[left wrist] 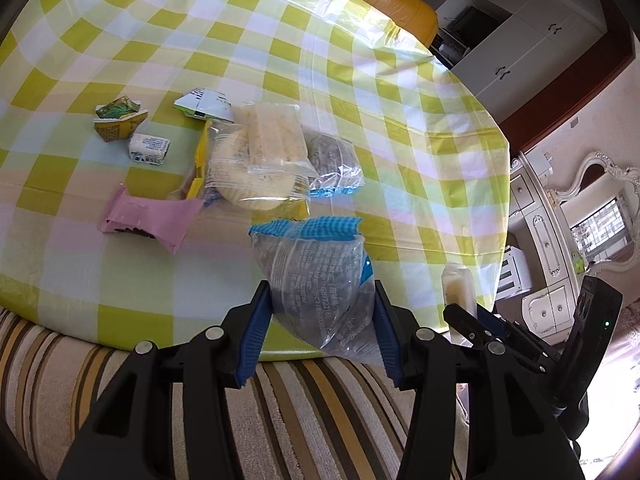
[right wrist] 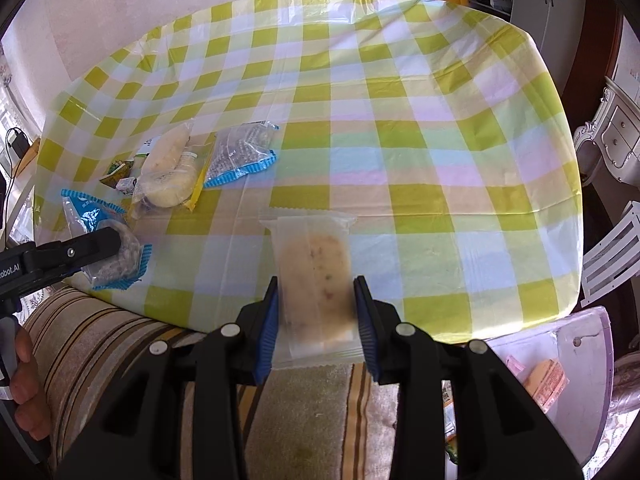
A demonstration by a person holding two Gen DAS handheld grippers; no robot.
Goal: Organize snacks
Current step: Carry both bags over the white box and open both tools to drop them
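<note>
The left tongs [left wrist: 322, 312] are clamped on a clear blue-edged snack bag [left wrist: 316, 276], held over the worktop's [left wrist: 400, 128] near edge. The right tongs [right wrist: 316, 316] pinch a frosted bar packet [right wrist: 314, 264] that stands upright between the pads. The remaining snack pile [left wrist: 256, 160] lies on the checked cloth at 11 o'clock from the left tongs, well apart.

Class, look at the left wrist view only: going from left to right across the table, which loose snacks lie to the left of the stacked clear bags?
Green and yellow crumpled wrapper → small white packet → pink packet → the stacked clear bags.
</note>
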